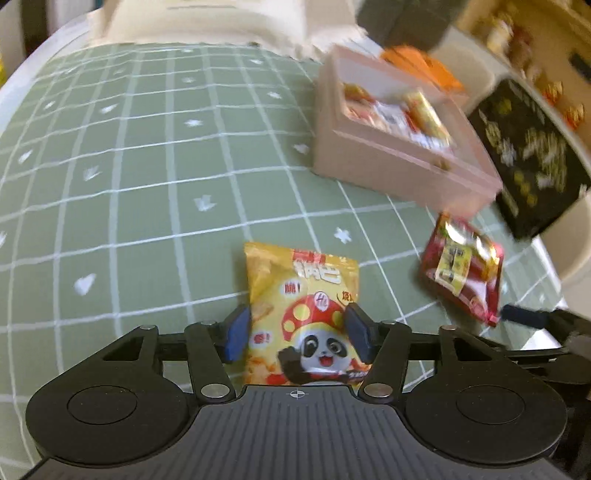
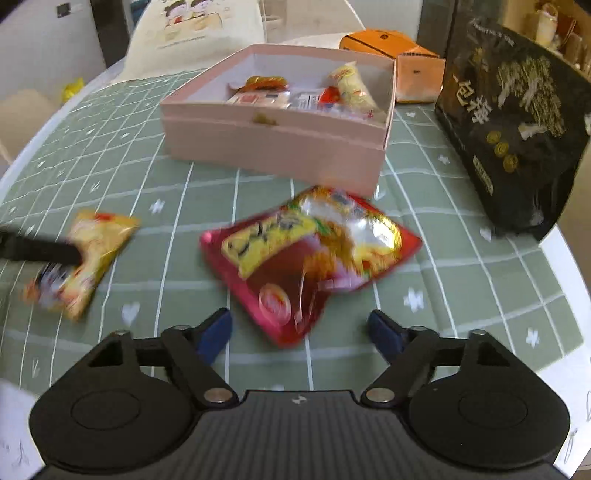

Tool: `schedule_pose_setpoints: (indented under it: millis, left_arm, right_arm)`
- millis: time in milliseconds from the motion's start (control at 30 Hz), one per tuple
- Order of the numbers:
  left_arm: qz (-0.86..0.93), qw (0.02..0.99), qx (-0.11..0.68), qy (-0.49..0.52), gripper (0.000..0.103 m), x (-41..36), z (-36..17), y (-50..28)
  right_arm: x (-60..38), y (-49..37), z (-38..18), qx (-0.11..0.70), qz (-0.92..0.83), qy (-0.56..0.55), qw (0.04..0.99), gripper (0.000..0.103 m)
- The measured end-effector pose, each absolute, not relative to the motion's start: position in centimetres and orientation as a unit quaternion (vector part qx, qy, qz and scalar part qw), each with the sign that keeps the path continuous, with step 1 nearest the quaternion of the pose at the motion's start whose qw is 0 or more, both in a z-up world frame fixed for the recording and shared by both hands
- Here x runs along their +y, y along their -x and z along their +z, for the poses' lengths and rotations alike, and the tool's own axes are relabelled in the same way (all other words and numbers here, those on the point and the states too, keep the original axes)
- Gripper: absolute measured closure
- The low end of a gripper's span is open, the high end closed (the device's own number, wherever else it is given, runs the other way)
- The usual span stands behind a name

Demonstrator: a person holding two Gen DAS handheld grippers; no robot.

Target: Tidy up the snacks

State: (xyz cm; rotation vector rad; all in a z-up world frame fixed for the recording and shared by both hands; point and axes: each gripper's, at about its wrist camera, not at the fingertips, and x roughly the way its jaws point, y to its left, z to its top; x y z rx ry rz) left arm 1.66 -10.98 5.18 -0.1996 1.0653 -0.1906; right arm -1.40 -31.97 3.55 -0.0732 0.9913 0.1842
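A yellow panda snack packet (image 1: 301, 317) lies on the green checked tablecloth between the blue pads of my left gripper (image 1: 297, 334), which close on its sides. It also shows in the right wrist view (image 2: 83, 264), blurred, with a black finger on it. A red snack packet (image 2: 310, 254) lies in front of my right gripper (image 2: 301, 332), which is open and empty just short of it; it also shows in the left wrist view (image 1: 463, 267). A pink open box (image 2: 273, 144) behind holds several snacks.
A tall black snack bag (image 2: 513, 125) stands at the right by the table's edge. An orange box (image 2: 399, 55) sits behind the pink box (image 1: 391, 162). A cream cushion (image 2: 195, 33) lies at the far side. The tablecloth (image 1: 140, 184) is bare on the left.
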Motion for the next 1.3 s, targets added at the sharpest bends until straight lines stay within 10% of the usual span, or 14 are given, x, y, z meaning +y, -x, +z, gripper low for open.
schedule_pose_setpoints:
  millis: [333,867,1100,1200,1300]
  left_arm:
    - [-0.107,0.857,0.503,-0.019,0.026,-14.3,4.6,-1.0]
    - [-0.128,0.854,0.501,0.052,0.026,-11.9,4.9,0.1]
    - [-0.121,0.852,0.506,0.057,0.027,-12.0,5.1,-0.1]
    - [-0.124,0.849,0.508,0.069,0.032,-11.9,5.2,0.0]
    - [-0.128,0.853,0.502,0.061,0.033,-12.3,5.9,0.3]
  right_arm:
    - [-33.6,-2.8,4.3,0.510,0.006,-0.124,0.851,0.006]
    - [-32.0,1.9,3.6,0.484,0.072,0.032,0.871,0.018]
    - [-33.4,3.7,3.2,0.489,0.060,0.028,0.870,0.001]
    - [-32.5,3.6,4.0,0.496,0.075,0.036,0.864,0.030]
    - [-31.6,3.8,5.0,0.510,0.105,0.047,0.852,0.038]
